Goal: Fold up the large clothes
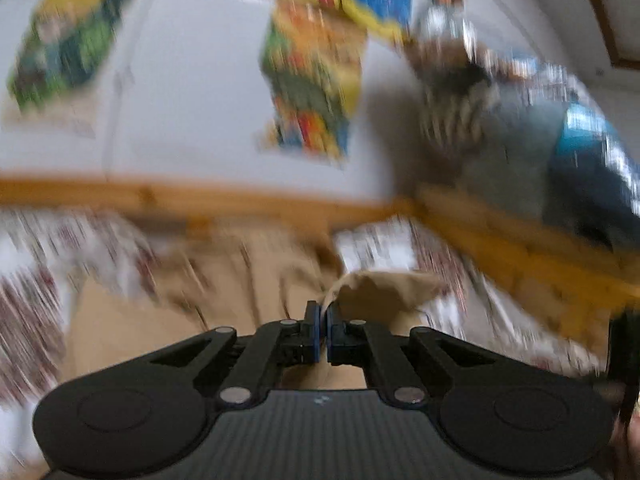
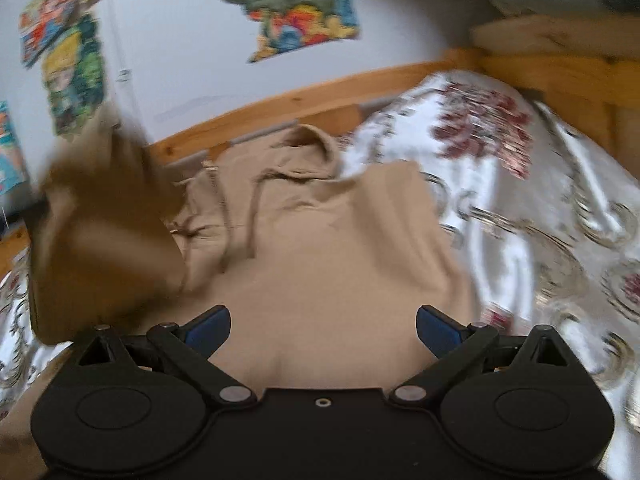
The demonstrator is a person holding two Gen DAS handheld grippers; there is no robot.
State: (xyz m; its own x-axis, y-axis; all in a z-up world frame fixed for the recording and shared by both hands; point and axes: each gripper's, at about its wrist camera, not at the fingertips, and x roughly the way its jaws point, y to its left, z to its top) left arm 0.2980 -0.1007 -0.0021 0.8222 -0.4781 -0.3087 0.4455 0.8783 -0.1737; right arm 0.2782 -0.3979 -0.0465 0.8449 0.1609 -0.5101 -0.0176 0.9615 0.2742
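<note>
A tan hoodie [image 2: 320, 248] lies face up on the bed, hood toward the wall, drawstrings across its chest. My left gripper [image 1: 322, 316] is shut on a tan sleeve end [image 1: 384, 286] of the hoodie and holds it lifted above the bed. In the right wrist view that lifted sleeve [image 2: 104, 232] hangs blurred at the left, over the hoodie's side. My right gripper [image 2: 323, 330] is open and empty, hovering above the hoodie's lower body. The left wrist view is heavily motion-blurred.
A white floral bedspread [image 2: 520, 208] covers the bed. A wooden bed frame [image 2: 280, 108] runs along a white wall with colourful posters [image 2: 288, 4]. A wooden headboard [image 2: 560, 68] stands at the right, with piled items [image 1: 520, 120] behind it.
</note>
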